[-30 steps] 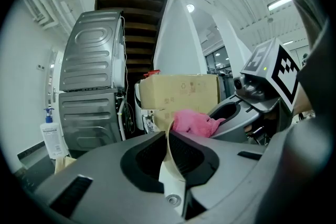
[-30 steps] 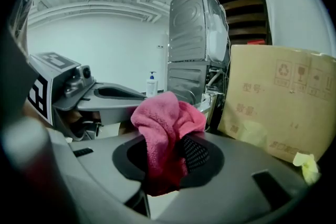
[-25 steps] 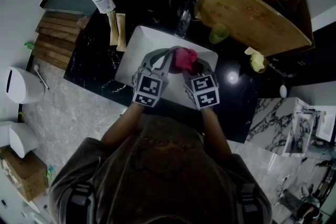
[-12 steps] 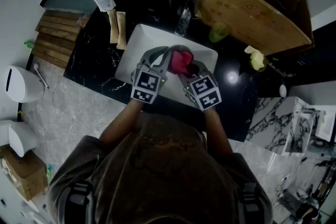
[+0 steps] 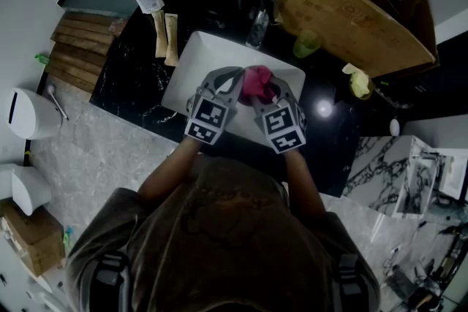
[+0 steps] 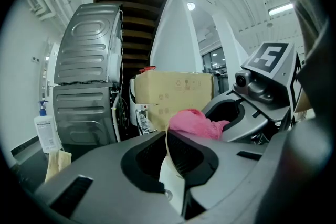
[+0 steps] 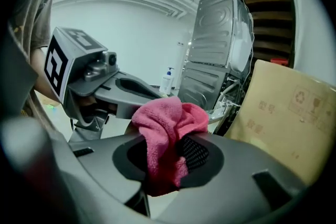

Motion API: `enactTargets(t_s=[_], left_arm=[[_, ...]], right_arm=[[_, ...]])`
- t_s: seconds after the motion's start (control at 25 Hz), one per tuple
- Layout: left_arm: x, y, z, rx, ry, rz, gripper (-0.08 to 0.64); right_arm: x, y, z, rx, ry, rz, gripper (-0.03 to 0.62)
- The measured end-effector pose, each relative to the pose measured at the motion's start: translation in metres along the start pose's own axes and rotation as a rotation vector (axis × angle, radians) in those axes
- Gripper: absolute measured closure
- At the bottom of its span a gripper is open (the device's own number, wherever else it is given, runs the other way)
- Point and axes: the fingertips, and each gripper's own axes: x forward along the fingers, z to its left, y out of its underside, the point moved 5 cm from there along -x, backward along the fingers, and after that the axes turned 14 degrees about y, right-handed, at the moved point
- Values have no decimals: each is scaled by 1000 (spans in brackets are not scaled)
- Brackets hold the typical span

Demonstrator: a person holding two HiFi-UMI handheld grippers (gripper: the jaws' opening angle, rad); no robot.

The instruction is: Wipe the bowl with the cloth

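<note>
The right claw (image 7: 165,160) stays clenched on the pink cloth (image 7: 169,115), which bunches up above its pads and hangs down between them, much as half a second ago (the head view shows only a slight shuffle of both claws). The left claw (image 6: 169,160) remains clamped on a thin white edge, the rim of the bowl (image 6: 171,178), upright between its pads. The cloth lies just beyond the left claw's tips, a little to their right and near the bowl's rim; whether it touches I cannot tell. Both claws sit side by side over the white basin (image 5: 183,66) on the black table (image 5: 128,88), with a cardboard box (image 5: 351,11) behind
</note>
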Motion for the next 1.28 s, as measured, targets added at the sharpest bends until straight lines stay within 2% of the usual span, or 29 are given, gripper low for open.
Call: enactTargets(t_s=[0.32,0.48,0.6,0.84,1.28], left_arm=[[0,-5,-2,26,-22,-12,535],[-2,-7,-1,47,-53,-20,534],[-3,-5,-1,51,-70,-15,530],[-4,2,-1,56,-84,-1,526],[-1,6,-4,52,-78,21,525]], right_arm=[[0,-5,-10,62,98,-21,485],[2,-3,-15,88,163,2,485],[5,4,-16,112,175,43,485],[8,17,-10,137,148,118,485],[11,36,9,163,12,200,485]])
